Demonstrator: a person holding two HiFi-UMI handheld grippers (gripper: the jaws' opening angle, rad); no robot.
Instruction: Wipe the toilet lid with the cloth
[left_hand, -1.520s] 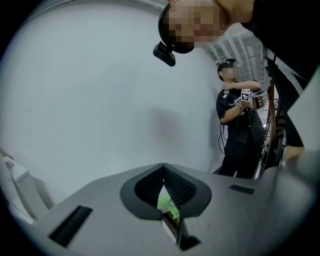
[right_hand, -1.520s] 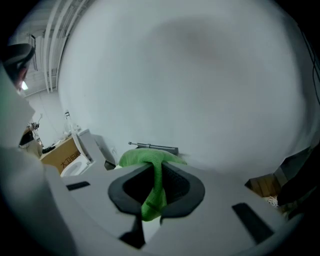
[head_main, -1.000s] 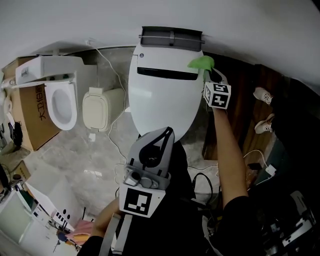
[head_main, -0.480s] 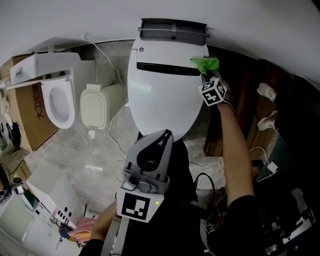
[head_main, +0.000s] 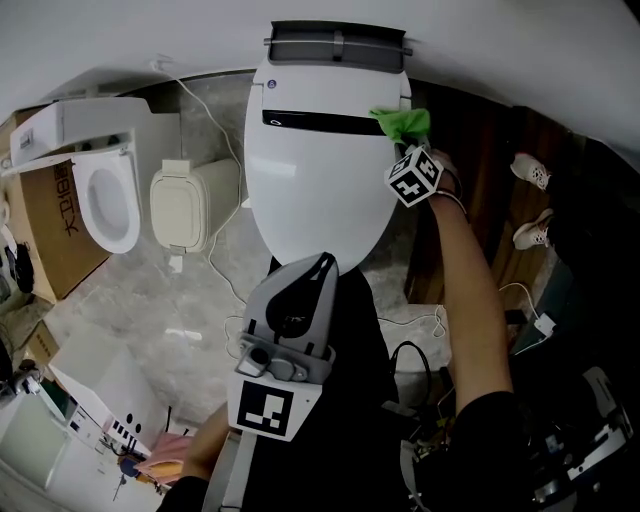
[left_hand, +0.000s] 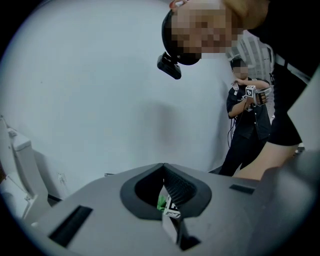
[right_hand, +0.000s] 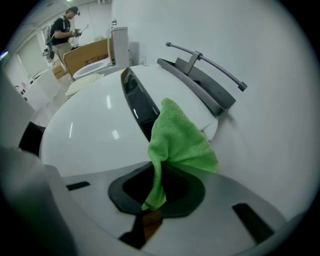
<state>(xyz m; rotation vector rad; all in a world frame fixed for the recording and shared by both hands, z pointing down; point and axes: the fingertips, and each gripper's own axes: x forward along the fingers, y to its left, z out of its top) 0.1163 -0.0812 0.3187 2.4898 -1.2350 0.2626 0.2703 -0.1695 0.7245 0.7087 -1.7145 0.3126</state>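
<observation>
Right claw (head_main: 407, 143) stays clamped on the cloth (head_main: 401, 122), pressed just ahead of it at the lid's (head_main: 315, 180) rear corner; it has barely shifted, so wiping looks only begun. Left claw (head_main: 322, 265), jaws together, idles.

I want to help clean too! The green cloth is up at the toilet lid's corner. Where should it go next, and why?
Probably sweep the right gripper leftward across the toilet lid. It is shut on the cloth at the lid's far right corner, and nearly all the white top lies to its left and nearer the person.
</observation>
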